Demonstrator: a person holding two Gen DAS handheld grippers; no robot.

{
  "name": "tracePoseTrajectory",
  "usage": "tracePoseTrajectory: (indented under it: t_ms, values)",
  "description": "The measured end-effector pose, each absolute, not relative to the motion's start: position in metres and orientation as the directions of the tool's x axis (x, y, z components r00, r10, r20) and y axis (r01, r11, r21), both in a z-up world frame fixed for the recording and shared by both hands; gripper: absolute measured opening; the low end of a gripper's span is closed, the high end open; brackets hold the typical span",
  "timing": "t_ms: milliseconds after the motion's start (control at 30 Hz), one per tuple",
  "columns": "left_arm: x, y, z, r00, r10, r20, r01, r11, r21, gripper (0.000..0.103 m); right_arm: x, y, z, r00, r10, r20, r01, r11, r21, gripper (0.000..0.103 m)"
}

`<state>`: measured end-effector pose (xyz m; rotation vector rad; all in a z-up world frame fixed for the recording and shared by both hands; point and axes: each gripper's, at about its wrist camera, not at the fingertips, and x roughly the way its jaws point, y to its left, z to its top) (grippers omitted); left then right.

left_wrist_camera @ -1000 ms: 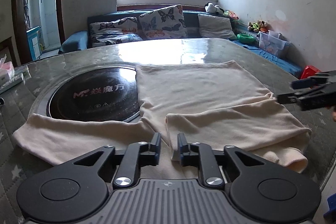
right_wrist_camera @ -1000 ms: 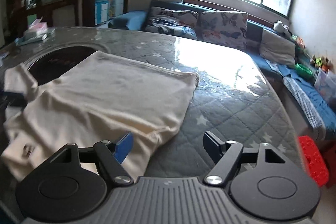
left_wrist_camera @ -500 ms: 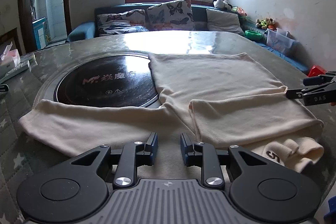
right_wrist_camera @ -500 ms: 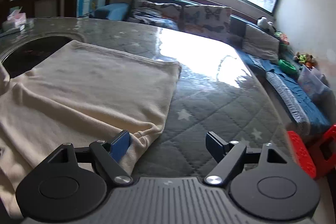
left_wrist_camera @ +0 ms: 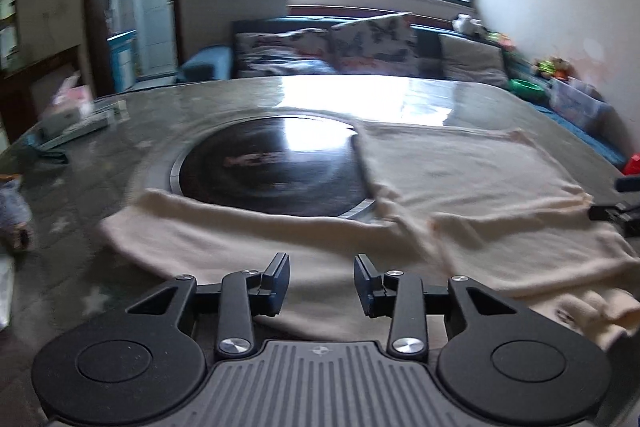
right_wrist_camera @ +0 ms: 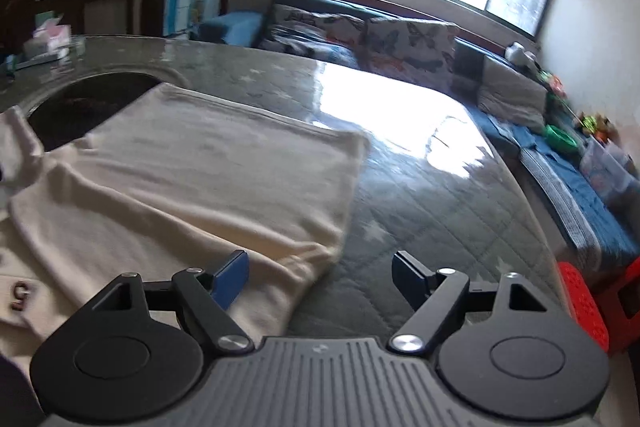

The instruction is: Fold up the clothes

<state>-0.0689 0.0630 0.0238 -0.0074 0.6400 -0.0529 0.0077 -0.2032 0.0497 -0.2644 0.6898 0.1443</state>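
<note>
A cream long-sleeved top (left_wrist_camera: 472,187) lies flat on the table, one sleeve (left_wrist_camera: 208,231) stretched out to the left in front of the round black hob. My left gripper (left_wrist_camera: 322,281) hovers open over the cloth near its front edge, nothing between its fingers. In the right wrist view the same top (right_wrist_camera: 192,179) spreads to the left, a "5" mark (right_wrist_camera: 18,295) showing by its lower edge. My right gripper (right_wrist_camera: 320,277) is wide open at the garment's right corner, its left finger over the cloth, its right finger over bare table. The right gripper's tips (left_wrist_camera: 616,215) show at the left view's right edge.
The round black hob (left_wrist_camera: 272,167) is set into the quilt-patterned, glass-topped table (right_wrist_camera: 432,195). Boxes and packets (left_wrist_camera: 76,115) lie at the far left. A sofa with butterfly cushions (right_wrist_camera: 408,47) stands behind the table. A red stool (right_wrist_camera: 588,303) is at the right.
My left gripper has opened wider and swung left, bringing more of the sleeve and hob into view. My right gripper stays open and has shifted slightly along the garment's right edge.
</note>
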Motion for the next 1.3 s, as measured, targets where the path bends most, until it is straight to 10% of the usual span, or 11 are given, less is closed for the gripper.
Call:
tracePoseTrajectory:
  t_ms: [367,1300]
  values:
    - [-0.055,0.129,0.025,0.779,0.204,-0.593,-0.250,0.968,0.004,0.048,0.023,-0.114,0.050,0.743,0.185,-0.643,-0.441,0.858,-0.263,0.081]
    - [-0.032,0.171,0.015,0.745,0.224,-0.629,-0.373,0.921,-0.115,0.038,0.020,-0.071,0.057,0.726,0.276,-0.629,-0.525,0.814,-0.248,0.081]
